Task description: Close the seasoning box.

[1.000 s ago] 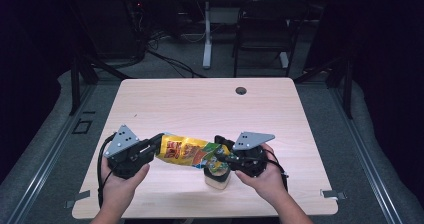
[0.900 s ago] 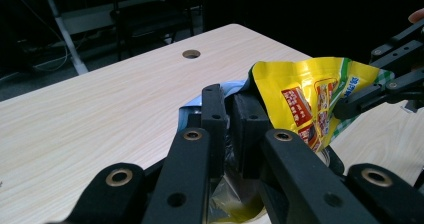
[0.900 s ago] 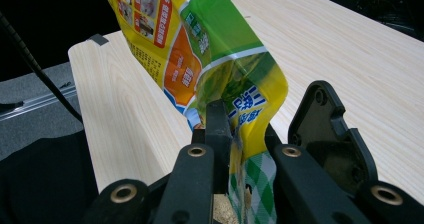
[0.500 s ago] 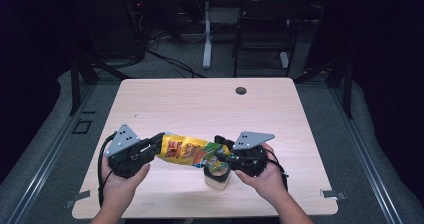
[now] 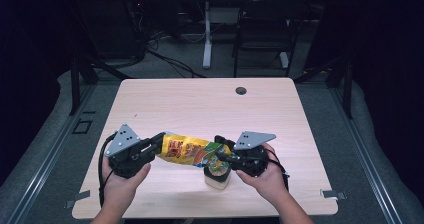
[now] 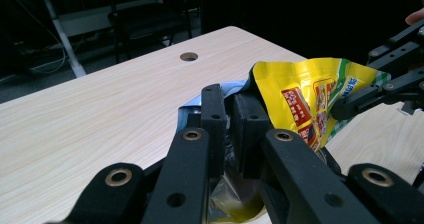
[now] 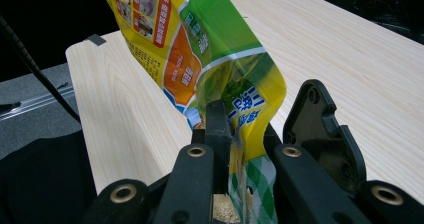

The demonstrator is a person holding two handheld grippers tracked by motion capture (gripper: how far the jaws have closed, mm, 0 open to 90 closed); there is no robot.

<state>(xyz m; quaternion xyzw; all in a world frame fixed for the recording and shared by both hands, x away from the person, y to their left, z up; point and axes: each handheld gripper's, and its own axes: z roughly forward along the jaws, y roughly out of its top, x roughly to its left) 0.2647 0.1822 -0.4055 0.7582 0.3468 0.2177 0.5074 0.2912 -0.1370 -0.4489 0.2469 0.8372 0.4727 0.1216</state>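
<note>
**Snack bag held at both ends above a small cup**

The table is a pale rectangular wood-grain top with rounded corners and a small round hole near its far edge. Most of it lies bare, with wide room behind the hands; both grippers work close to the near edge.

The bag is glossy crinkled foil, yellow with red and green print, stretched almost level above the table between the two grippers.

The left gripper is clamped on the bag's left end, black jaws pinching the foil. The right gripper is clamped on its green checked end.

A small cream cup stands on the table just under that end.
</note>
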